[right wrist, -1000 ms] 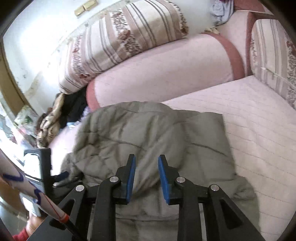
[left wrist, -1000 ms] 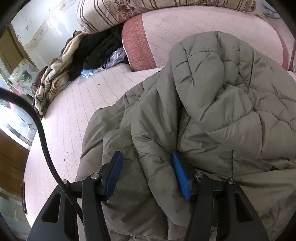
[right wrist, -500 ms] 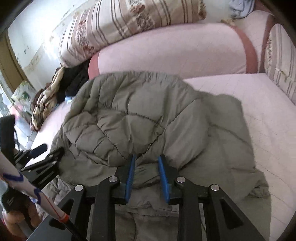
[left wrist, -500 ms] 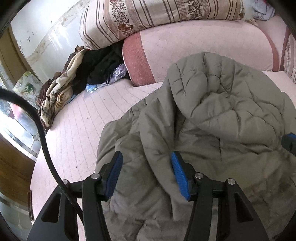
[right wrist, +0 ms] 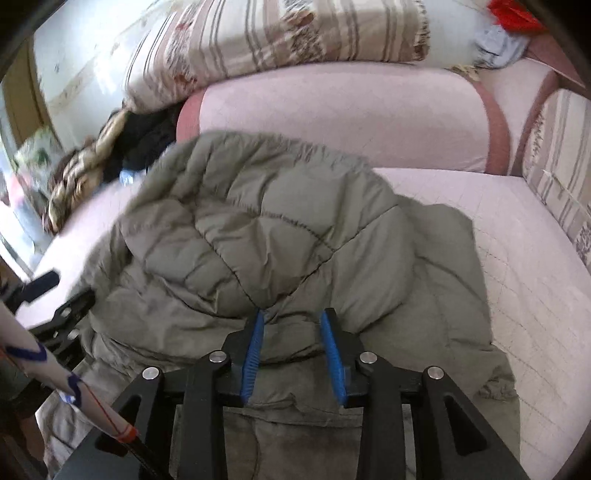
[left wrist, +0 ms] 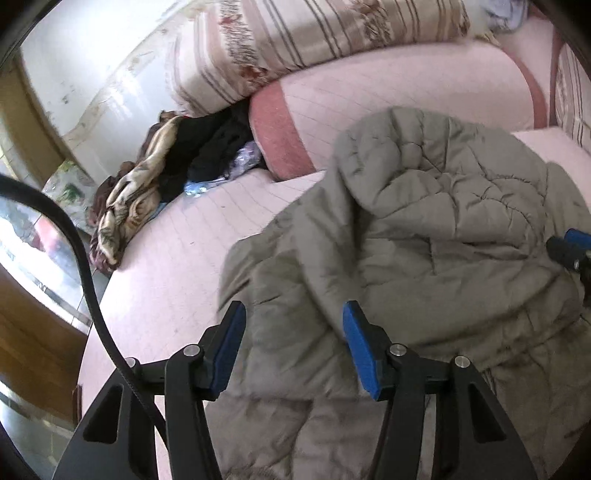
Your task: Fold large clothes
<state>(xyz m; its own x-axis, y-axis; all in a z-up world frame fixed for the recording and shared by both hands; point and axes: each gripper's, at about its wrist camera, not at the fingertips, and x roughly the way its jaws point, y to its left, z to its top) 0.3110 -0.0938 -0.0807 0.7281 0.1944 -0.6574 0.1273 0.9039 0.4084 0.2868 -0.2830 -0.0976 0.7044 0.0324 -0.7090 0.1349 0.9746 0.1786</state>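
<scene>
Now right gripper (right wrist: 291, 354) has spread its fingers, dropping the folded-over coat (right wrist: 280, 229); left gripper (left wrist: 293, 350) wide apart, empty. Fold laid, both backing off.

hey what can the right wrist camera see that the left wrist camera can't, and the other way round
Only the right wrist view shows a red cloth at the top corner and the jacket's flat right edge on the mattress.

Only the left wrist view shows the black cable and the wooden furniture.

Both show the quilted grey-green padded jacket, the pink sofa backrest, the striped floral cushion, the heap of dark and tan clothes, and open grippers, left and right.
</scene>
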